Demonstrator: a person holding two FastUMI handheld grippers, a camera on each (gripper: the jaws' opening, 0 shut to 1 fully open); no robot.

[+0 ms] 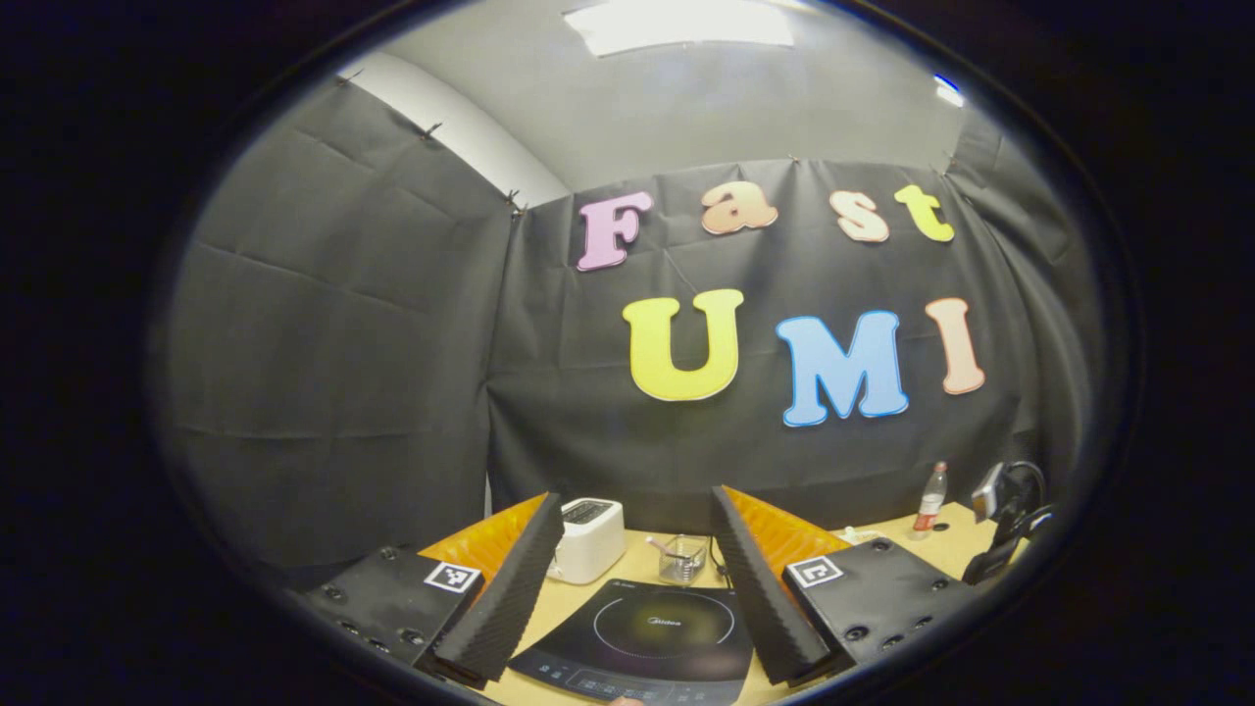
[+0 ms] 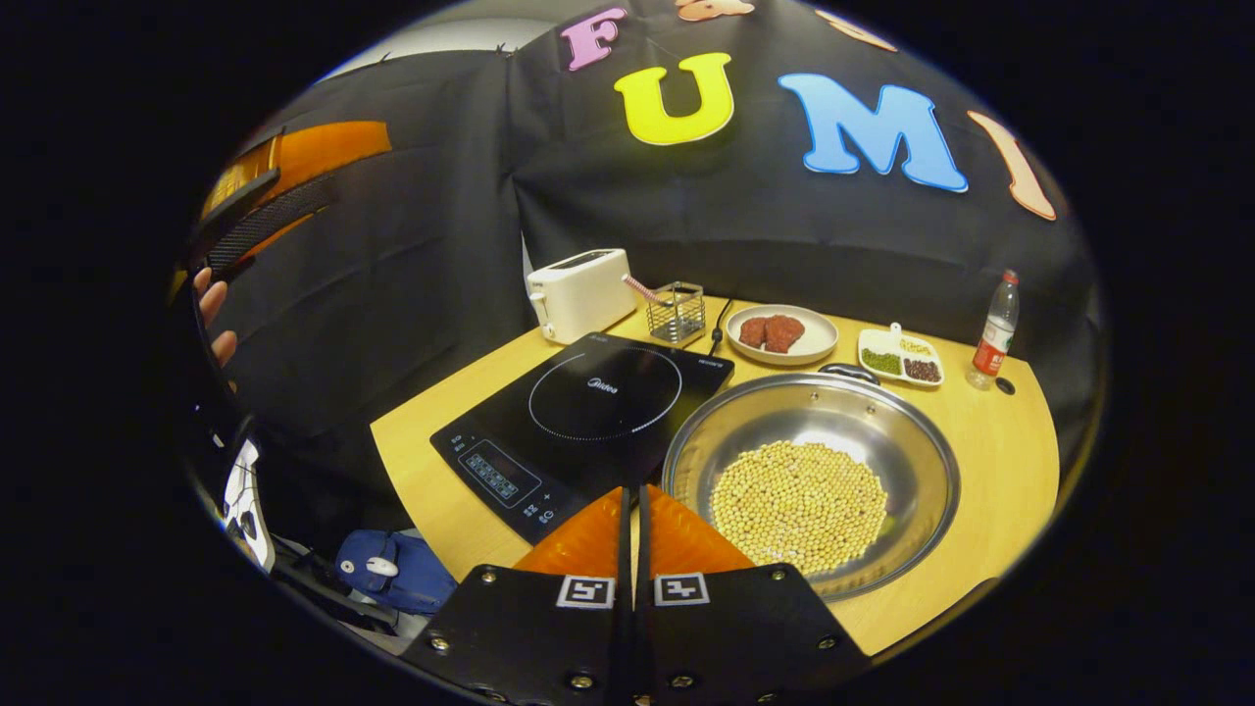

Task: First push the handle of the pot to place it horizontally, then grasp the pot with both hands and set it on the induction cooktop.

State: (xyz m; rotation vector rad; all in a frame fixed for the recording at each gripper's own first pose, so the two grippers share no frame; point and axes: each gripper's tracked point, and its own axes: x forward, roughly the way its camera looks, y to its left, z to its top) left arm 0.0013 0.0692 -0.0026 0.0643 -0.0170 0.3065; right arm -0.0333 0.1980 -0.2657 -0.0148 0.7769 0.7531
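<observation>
A wide steel pot [image 2: 931, 461] holding soybeans [image 2: 799, 505] sits on the yellow table [image 2: 1000, 471], just right of the black induction cooktop [image 2: 588, 402]. A dark handle [image 2: 848, 371] shows at the pot's far rim. My right gripper [image 2: 632, 492] is shut with nothing in it, its tips over the gap between the cooktop's near corner and the pot's left rim. In the right gripper view my left gripper [image 2: 324, 176] is held high at the far left by a hand [image 2: 211, 304]. In its own view the left gripper [image 1: 637, 495] stands open above the cooktop [image 1: 667, 628].
Behind the cooktop stand a white toaster [image 2: 578, 292] and a wire basket [image 2: 677, 312]. Behind the pot are a plate [image 2: 819, 345] of red pieces, a divided dish [image 2: 900, 358] and a bottle [image 2: 992, 333]. A blue bag [image 2: 392, 569] lies below the table's near left edge.
</observation>
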